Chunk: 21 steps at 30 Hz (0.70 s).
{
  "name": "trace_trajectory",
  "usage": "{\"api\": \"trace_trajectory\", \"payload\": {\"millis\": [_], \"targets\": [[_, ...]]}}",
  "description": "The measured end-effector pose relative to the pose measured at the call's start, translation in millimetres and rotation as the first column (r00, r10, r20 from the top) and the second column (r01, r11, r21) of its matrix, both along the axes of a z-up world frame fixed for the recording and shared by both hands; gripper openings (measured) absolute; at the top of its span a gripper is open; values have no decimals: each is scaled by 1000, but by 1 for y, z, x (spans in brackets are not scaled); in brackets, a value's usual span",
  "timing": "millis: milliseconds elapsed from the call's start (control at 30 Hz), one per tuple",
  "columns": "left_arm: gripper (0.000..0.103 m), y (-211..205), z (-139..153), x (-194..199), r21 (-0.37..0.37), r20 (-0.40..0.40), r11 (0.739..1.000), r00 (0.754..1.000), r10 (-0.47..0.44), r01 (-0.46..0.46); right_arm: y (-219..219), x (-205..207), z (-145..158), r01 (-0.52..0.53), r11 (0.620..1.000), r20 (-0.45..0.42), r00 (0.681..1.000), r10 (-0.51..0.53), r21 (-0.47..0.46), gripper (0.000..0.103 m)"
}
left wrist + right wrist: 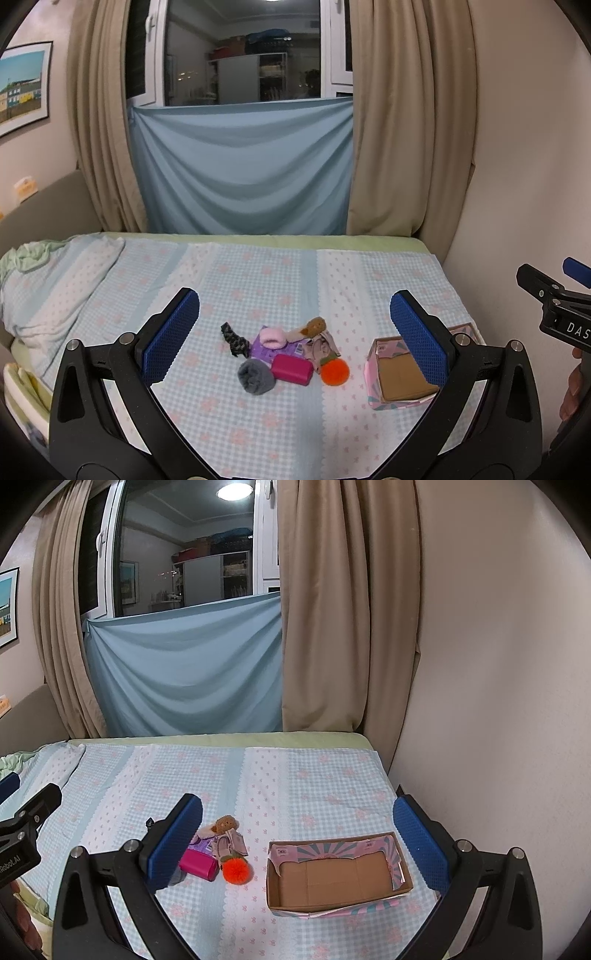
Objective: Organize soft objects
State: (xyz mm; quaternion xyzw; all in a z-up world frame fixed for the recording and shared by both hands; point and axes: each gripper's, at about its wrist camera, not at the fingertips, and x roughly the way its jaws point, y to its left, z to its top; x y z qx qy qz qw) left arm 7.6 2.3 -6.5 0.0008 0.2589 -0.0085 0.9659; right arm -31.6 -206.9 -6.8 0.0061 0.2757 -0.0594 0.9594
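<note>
In the right wrist view, the right gripper's left finger (173, 843) covers the pile's left side beside the cardboard box (334, 880): the grey roll and black piece are hidden, the magenta block (199, 866) shows only partly. In the left wrist view, 1 blue pad (419, 338) hides the box's (400, 376) far right corner. The right gripper (554, 306) is cut off by the frame edge there, its fingers unreadable.
</note>
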Motion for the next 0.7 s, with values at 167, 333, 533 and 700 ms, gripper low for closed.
{"api": "trace_trajectory", "payload": {"millis": [167,333,533,700], "targets": [[103,-1,-1,0,-3,-2,1000,1000,0,0,2,0,1,1,1000,0,1000,-1,-2,103],[103,1,-2,1,-8,-5,1000,1000,-4,3,2,1,1,0,1000,0,1000,0,-2,103],[103,1,-2,1,-8,-4,1000,1000,-4,4,2,1,1,0,1000,0,1000,0,-2,103],[103,2,-2,2,-9,-4,1000,1000,-3,3,2,1,1,-1,1000,2,1000,1,-3,103]]}}
